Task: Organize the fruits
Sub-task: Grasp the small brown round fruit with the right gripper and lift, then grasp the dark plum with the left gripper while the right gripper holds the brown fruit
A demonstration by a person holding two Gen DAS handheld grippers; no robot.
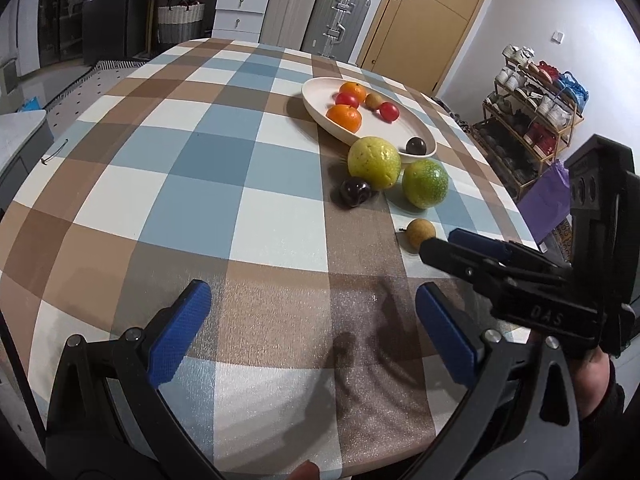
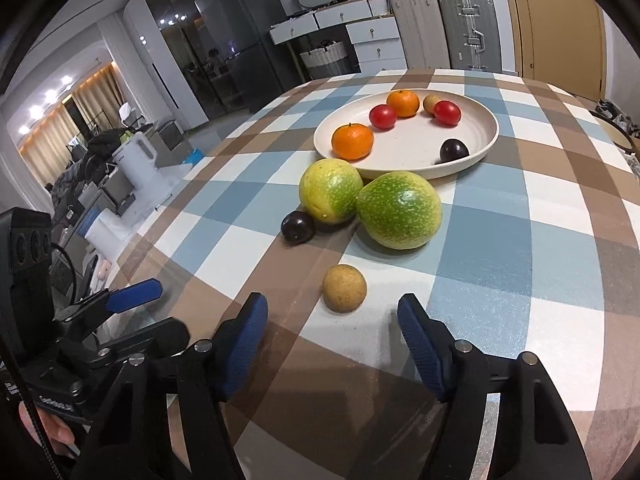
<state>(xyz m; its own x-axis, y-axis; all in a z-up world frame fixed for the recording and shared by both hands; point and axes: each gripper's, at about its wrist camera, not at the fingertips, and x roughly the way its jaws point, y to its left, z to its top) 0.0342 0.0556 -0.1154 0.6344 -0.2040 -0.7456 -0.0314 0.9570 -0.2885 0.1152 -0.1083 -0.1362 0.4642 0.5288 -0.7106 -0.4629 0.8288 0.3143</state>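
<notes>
From the left wrist camera, the left gripper (image 1: 312, 300) hovers low over the checked tablecloth (image 1: 200, 168) with its blue-padded fingers spread wide and nothing between them. The right gripper (image 1: 448, 242) reaches in from the right edge, its tip just beside a small tan fruit (image 1: 421, 232); from this angle I cannot tell how far its jaws are parted. Beyond lie a dark plum (image 1: 354, 193), a yellow-green fruit (image 1: 374, 162) and a greener one (image 1: 425, 183), the yellow-green one touching the rim of an oval cream plate (image 1: 316, 96). The plate holds two oranges, two red fruits, a brownish one and a dark one.

From the right wrist camera, the right gripper (image 2: 332, 320) sits near the table surface, jaws released and wide apart, pointing at the tan fruit (image 2: 344, 288), which lies just ahead of the fingertips and untouched. The left gripper (image 2: 136, 292) shows at the left edge. The plum (image 2: 298, 227) rests against the yellow-green fruit (image 2: 330, 191), which touches the greener fruit (image 2: 399, 210); both sit against the near rim of the plate (image 2: 416, 148).
</notes>
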